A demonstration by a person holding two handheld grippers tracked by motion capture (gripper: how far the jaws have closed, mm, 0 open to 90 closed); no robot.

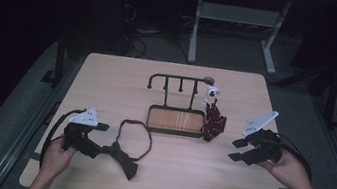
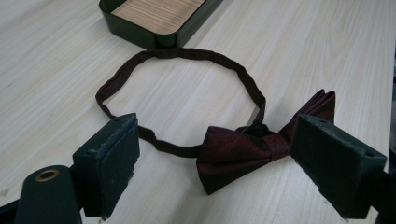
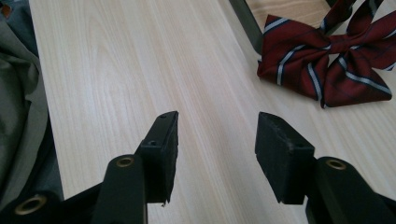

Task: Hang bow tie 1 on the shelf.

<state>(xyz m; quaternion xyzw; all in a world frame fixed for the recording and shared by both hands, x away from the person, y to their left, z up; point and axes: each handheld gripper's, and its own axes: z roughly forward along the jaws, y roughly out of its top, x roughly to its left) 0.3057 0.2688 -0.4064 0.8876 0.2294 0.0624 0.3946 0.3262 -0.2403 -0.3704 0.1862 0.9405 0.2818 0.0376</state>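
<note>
A dark maroon bow tie [image 1: 124,161] [image 2: 238,154] lies flat on the light wooden table, its strap [image 2: 187,53] spread in a loop toward the tray. My left gripper [image 1: 99,140] [image 2: 217,128] hovers just short of it, open, with the bow in the gap ahead of the jaws and no pad pressing on it. A red striped bow tie [image 1: 213,124] [image 3: 322,60] lies by the tray's right end. My right gripper [image 1: 237,150] [image 3: 217,119] is open over bare table to the right of the striped tie, nothing between its jaws.
A black hook rack [image 1: 179,78] rises from a wood-bottomed tray [image 1: 174,132] [image 2: 140,35] at mid-table. A white tag [image 1: 211,93] hangs at the rack's right end. Grey-green cloth [image 3: 18,93] shows beyond the table edge. A desk frame [image 1: 195,28] stands behind the table.
</note>
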